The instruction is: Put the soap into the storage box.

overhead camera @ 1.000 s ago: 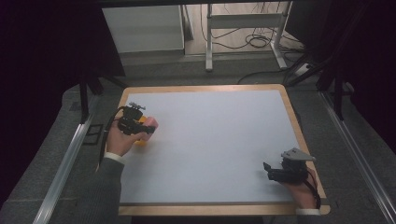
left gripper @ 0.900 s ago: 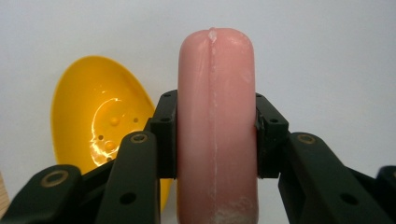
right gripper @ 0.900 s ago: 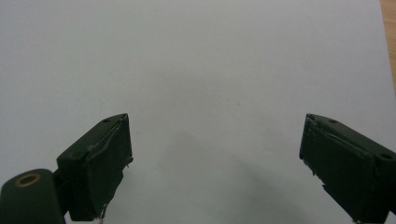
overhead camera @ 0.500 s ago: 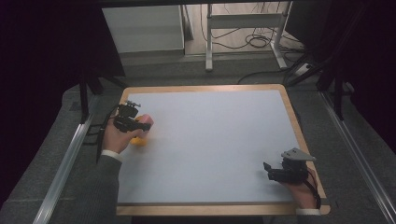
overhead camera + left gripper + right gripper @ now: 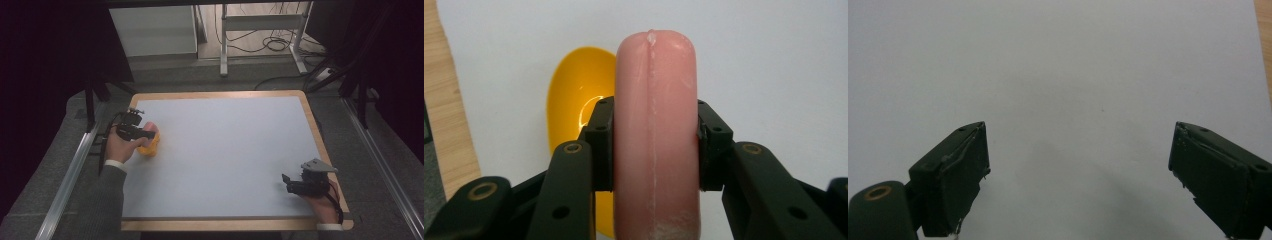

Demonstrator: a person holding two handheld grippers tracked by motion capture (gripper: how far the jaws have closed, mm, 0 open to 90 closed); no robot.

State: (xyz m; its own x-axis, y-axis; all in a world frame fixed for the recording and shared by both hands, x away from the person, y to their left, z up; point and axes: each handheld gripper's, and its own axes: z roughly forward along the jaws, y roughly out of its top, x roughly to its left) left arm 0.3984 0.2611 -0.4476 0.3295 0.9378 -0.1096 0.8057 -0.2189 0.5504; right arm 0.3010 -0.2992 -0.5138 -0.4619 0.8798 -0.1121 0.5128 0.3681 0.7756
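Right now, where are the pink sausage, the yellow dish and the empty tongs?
pink sausage (image 5: 655, 125), left gripper view, its middle seam.
yellow dish (image 5: 574, 90), left gripper view, its inner hollow.
right tongs (image 5: 1078, 175), right gripper view, between the open tips.

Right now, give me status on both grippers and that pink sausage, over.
Left gripper shut on pink sausage, above yellow bowl at table's left edge. Right gripper open, empty, over bare white table. Nothing in the way.

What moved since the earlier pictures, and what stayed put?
The left gripper, shut on the pink sausage, slid a little toward the table's left edge and nearer the person, staying over the yellow bowl. The right gripper stayed open and still, and the bowl barely moved.
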